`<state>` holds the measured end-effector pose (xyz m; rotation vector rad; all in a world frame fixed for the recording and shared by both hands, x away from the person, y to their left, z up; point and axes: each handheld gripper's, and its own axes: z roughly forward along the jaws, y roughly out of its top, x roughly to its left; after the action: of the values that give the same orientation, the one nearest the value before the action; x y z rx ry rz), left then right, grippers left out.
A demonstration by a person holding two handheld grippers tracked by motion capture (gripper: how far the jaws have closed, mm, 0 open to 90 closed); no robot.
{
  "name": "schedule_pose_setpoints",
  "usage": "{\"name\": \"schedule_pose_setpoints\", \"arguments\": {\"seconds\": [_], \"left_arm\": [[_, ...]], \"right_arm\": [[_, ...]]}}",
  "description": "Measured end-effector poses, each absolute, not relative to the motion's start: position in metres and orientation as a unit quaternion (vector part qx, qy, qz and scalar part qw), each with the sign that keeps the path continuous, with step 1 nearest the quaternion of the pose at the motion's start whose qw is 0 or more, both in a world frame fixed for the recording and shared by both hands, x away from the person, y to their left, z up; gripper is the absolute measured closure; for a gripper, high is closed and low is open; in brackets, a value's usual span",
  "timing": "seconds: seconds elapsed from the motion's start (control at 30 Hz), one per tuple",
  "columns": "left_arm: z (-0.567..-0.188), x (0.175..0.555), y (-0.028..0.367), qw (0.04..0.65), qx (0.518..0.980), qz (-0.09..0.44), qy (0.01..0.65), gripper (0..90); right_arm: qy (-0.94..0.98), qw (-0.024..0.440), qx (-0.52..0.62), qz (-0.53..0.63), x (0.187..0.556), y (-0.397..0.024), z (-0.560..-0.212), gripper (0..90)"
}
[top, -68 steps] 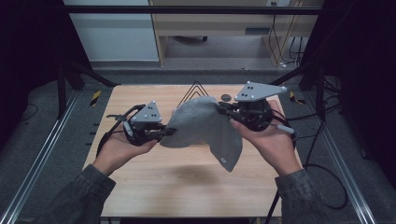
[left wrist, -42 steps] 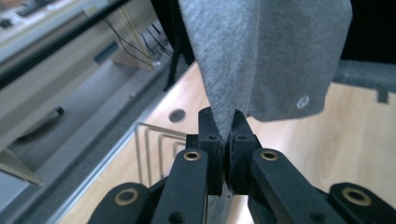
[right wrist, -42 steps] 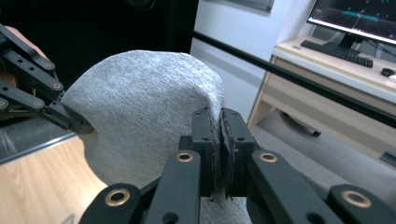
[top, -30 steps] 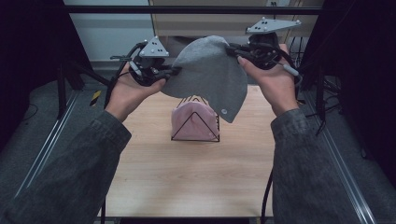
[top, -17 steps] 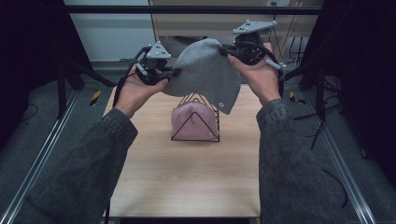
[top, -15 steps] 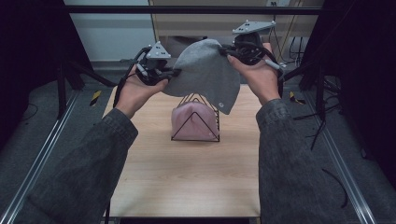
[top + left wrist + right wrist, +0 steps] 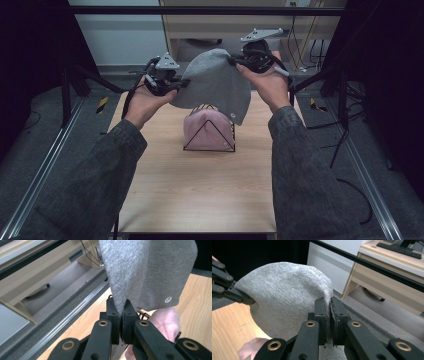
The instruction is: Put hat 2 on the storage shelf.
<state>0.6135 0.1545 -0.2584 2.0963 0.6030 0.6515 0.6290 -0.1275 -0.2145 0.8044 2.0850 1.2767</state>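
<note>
Risk: the grey cap (image 7: 216,85) hangs from thin pinches of its edge only. A tug apart, or uneven lowering, could slip the knit free and drop it askew onto the pink cap (image 7: 206,129) in the wire stand (image 7: 209,148) on the tabletop (image 7: 200,190).

Left gripper (image 7: 121,312) fingers closed on one edge, right gripper (image 7: 328,315) on the opposite; cloth spans between, above the stand.

A light wooden table (image 7: 200,190) carries a black wire rack (image 7: 209,135) holding pink cloth (image 7: 200,127).

No legible text — none anywhere
</note>
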Motion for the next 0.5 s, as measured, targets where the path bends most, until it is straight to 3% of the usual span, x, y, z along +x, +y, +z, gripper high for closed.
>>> {"name": "schedule_pose_setpoints", "arguments": {"seconds": [0.5], "left_arm": [[-0.272,0.614,0.163,0.414,0.839,0.251,0.25,86.9]], "right_arm": [[0.788,0.263,0.297,0.471,0.633,-0.117,-0.227,85.1]]}}
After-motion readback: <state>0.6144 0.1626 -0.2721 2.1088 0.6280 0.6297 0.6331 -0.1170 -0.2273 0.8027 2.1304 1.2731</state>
